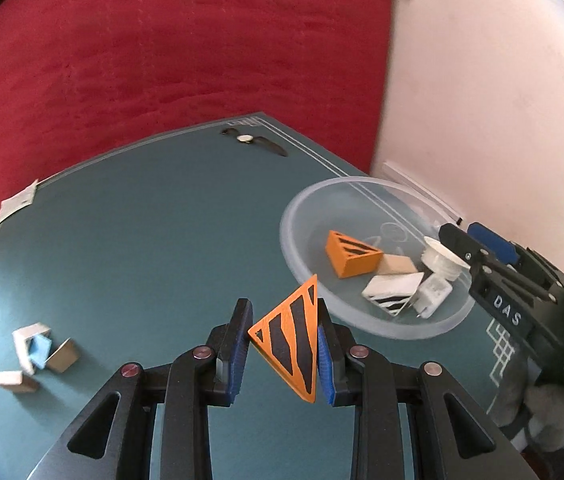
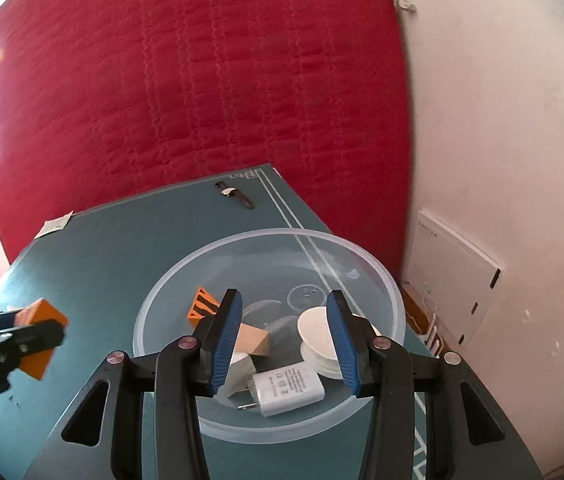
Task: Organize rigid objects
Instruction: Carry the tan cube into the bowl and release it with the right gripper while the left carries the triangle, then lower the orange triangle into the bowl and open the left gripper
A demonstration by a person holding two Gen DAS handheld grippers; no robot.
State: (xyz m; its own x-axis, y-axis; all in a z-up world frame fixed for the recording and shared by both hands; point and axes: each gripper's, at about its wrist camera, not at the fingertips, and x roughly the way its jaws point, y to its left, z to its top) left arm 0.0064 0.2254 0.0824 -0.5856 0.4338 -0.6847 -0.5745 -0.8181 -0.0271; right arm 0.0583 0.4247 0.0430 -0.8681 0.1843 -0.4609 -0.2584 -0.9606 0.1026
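My left gripper (image 1: 282, 344) is shut on an orange wedge with black stripes (image 1: 292, 348) and holds it above the teal table, just left of the clear plastic bowl (image 1: 302, 208). The bowl holds another orange striped wedge (image 1: 352, 256), a tan block (image 1: 396, 264), a white striped wedge (image 1: 394, 290), a white charger (image 1: 434, 294) and a white spool (image 1: 442, 258). My right gripper (image 2: 284, 336) is open and empty over the bowl (image 2: 394, 292), above the charger (image 2: 288, 392). The left gripper with its wedge (image 2: 39, 334) shows at the right wrist view's left edge.
Several small blocks, white, blue and tan, (image 1: 35, 354) lie on the table's left side. A wristwatch (image 1: 255, 141) lies at the far edge and a paper tag (image 1: 17, 202) at the far left corner. A red quilt and a pink wall stand behind.
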